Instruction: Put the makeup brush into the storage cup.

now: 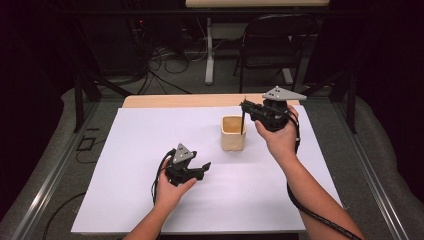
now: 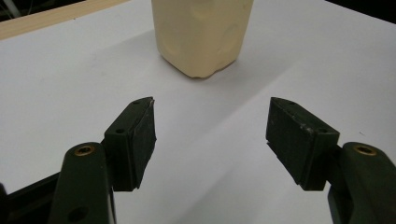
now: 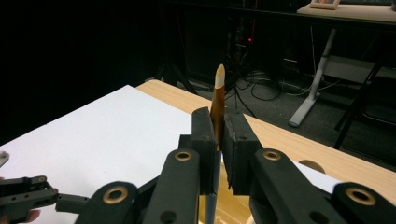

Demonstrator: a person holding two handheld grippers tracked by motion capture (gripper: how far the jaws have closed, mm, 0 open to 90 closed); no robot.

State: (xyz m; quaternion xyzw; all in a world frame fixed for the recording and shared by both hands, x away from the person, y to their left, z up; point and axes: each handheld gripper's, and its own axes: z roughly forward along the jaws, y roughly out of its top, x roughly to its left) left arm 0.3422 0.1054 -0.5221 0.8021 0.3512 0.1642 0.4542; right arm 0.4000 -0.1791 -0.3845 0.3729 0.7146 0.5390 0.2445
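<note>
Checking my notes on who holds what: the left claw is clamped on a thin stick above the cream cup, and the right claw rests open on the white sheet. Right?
Sides are swapped. The right claw is clamped on the thin stick above the cream cup, as the right gripper view shows; the left claw is open, low over the white sheet.

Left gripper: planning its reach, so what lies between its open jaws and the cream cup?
Nothing: the left gripper view shows bare white sheet between the left gripper and the cup.
</note>
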